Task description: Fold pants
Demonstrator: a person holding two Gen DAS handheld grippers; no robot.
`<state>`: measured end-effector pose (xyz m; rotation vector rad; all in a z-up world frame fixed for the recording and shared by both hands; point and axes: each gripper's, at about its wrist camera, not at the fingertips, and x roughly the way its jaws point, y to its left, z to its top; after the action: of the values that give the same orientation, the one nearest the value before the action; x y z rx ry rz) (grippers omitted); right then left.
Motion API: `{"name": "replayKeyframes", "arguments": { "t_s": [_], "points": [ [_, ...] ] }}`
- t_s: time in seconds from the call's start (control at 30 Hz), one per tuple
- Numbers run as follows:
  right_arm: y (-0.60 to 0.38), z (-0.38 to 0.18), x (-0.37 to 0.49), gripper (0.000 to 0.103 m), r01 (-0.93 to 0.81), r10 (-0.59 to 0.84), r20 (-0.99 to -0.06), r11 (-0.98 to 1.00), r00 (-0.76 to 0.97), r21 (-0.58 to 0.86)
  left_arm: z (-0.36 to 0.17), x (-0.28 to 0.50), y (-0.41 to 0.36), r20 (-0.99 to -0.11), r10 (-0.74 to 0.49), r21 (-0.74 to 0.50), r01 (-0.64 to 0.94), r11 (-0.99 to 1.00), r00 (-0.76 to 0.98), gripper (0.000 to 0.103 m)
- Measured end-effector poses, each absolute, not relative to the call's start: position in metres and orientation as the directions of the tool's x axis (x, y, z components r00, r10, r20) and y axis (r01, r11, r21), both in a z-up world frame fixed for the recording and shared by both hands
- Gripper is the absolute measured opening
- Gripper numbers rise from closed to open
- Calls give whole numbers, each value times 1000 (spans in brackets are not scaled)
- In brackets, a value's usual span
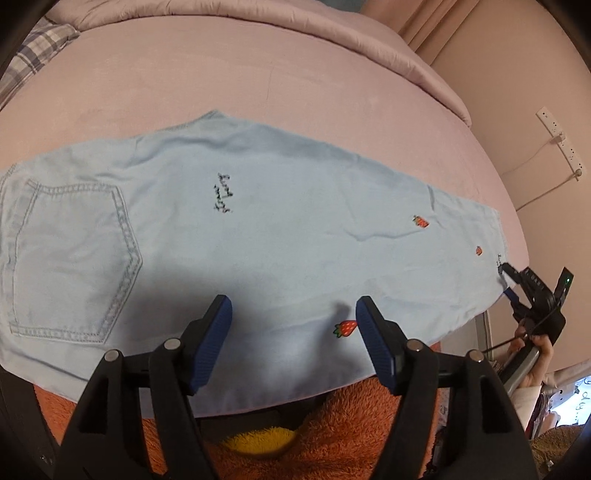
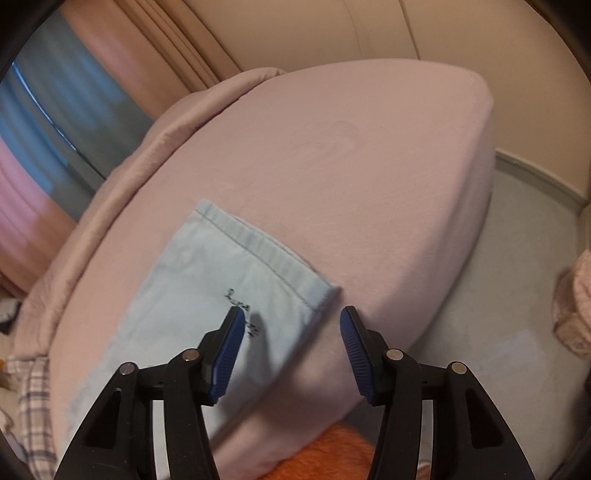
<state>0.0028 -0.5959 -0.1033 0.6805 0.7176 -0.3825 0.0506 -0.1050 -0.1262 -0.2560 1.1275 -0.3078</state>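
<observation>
A pair of pale blue denim pants [image 1: 258,229] is seen laid flat along the near edge of a bed [image 1: 258,85], already doubled leg on leg, with the left gripper [image 1: 293,306] poised just above the near edge of the cloth and its blue ribbed fingers [image 1: 216,332] held well apart with nothing between them. At the far right of that view the right gripper [image 1: 506,282] is found at the hem corner, its fingers likewise parted; from its own camera the right gripper [image 2: 291,325] is shown hovering over the stitched hem [image 2: 258,251], and no cloth is pinched. The next fold is judged best served if the hem corner and the near edge are each taken cleanly through both layers, lifted together and carried toward the waist end, so that the edges are kept square and no slack is dragged. The denim is seen to be soft and lightly creased, with a patch pocket [image 1: 70,258] outlined in double stitching, dark embroidered script [image 1: 223,194] and small red strawberry motifs [image 1: 345,328]. Beneath it a smooth pink sheet is stretched, beyond it a bunched pink quilt [image 1: 229,18], and a fuzzy orange garment [image 1: 351,417] is glimpsed nearest the lens.
</observation>
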Motion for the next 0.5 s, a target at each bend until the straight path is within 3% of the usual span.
{"name": "replayKeyframes", "arguments": {
  "t_s": [0.07, 0.13, 0.2, 0.37, 0.5],
  "points": [
    [-594, -103, 9, 50, 532, -101, -700, 728, 707, 433, -128, 51, -103, -844, -365, -353, 106, 930, 392, 70],
    [-593, -104, 15, 39, 519, -86, -690, 726, 718, 450, -127, 51, -100, -841, -372, -362, 101, 927, 394, 70],
    [-589, -106, 25, 10, 482, -55, -676, 743, 735, 464, -127, 52, -98, -838, -377, -372, 91, 924, 394, 70],
    [-583, -97, 34, 9, 473, -45, -668, 742, 742, 475, -118, 46, -83, -833, -354, -361, 68, 930, 425, 70],
    [-565, -49, 21, 9, 388, -50, -559, 771, 827, 505, -113, 44, -68, -830, -329, -350, 39, 936, 450, 70]
  ]
}}
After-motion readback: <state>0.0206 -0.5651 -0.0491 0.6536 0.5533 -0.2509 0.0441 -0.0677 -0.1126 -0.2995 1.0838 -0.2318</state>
